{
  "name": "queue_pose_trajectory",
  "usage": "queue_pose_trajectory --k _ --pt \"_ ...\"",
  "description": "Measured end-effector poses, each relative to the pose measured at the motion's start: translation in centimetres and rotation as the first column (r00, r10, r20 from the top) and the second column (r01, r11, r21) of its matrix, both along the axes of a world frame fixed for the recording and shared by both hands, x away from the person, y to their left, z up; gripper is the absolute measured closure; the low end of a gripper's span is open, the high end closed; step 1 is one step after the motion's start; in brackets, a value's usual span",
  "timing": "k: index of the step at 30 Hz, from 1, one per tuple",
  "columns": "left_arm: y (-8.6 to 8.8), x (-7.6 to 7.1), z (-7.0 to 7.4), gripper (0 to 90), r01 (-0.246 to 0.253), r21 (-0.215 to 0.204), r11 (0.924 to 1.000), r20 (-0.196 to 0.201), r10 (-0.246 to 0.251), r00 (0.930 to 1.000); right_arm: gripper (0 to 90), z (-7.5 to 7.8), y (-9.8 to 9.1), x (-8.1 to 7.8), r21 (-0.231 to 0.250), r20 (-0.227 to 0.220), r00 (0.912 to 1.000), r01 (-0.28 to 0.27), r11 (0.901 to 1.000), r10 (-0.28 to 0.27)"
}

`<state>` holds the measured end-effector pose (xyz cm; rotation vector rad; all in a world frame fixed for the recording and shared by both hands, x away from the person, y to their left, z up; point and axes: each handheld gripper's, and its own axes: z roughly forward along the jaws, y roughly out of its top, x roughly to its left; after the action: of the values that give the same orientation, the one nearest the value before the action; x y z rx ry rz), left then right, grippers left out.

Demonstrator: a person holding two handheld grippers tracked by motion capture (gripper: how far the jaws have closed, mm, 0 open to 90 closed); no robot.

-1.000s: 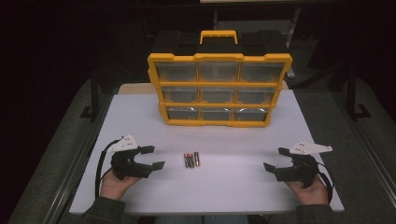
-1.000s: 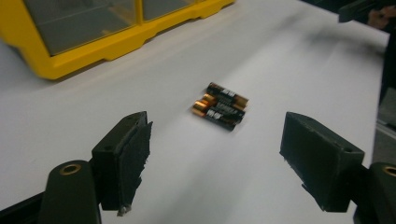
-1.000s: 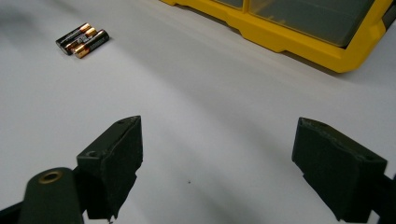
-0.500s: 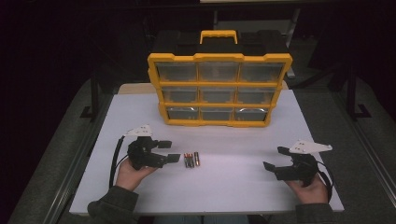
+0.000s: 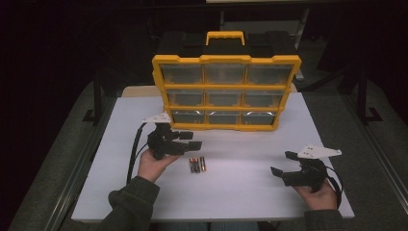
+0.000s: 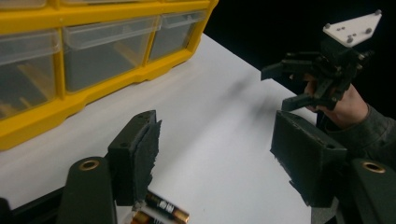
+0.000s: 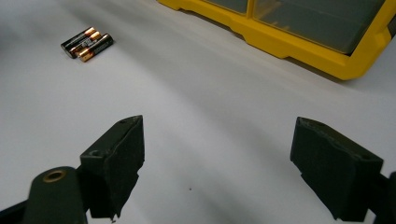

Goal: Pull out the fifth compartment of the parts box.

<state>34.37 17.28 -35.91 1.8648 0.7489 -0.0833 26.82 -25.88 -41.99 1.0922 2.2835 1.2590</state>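
Here, your right gripper (image 5: 281, 164) rests low on the white table (image 5: 240, 192), jaws spread, nothing between | your left gripper (image 5: 192, 139) hovers just beside the batteries (image 5: 197, 164), jaws spread and just been closing, pinching nothing | beyond stands the yellow drawer organizer (image 5: 226, 94).

At twelve o'clock we see a yellow drawer organizer (image 5: 226, 91) with clear drawers and a yellow handle (image 5: 224, 37), standing on the white tabletop (image 5: 240, 192).
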Motion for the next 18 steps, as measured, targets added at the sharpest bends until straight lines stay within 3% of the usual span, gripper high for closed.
queue_pose_trajectory --k 2,10,18 --pt "-0.5 0.3 0.3 32.2 -0.004 -0.006 1.0000 0.008 0.004 1.0000 16.8 0.0 0.0 0.0 0.003 0.000 1.0000 0.000 1.0000 0.000" --pt "-1.9 2.4 1.3 32.2 -0.059 -0.056 0.9967 -0.029 0.057 0.9979 17.4 0.1 0.1 0.1 0.007 0.005 1.0000 -0.005 1.0000 0.005" --pt "-3.6 4.4 2.0 39.3 -0.116 -0.135 0.9840 -0.068 0.108 0.9919 17.5 -0.1 -0.1 0.4 0.002 0.008 0.9999 0.008 1.0000 -0.008"
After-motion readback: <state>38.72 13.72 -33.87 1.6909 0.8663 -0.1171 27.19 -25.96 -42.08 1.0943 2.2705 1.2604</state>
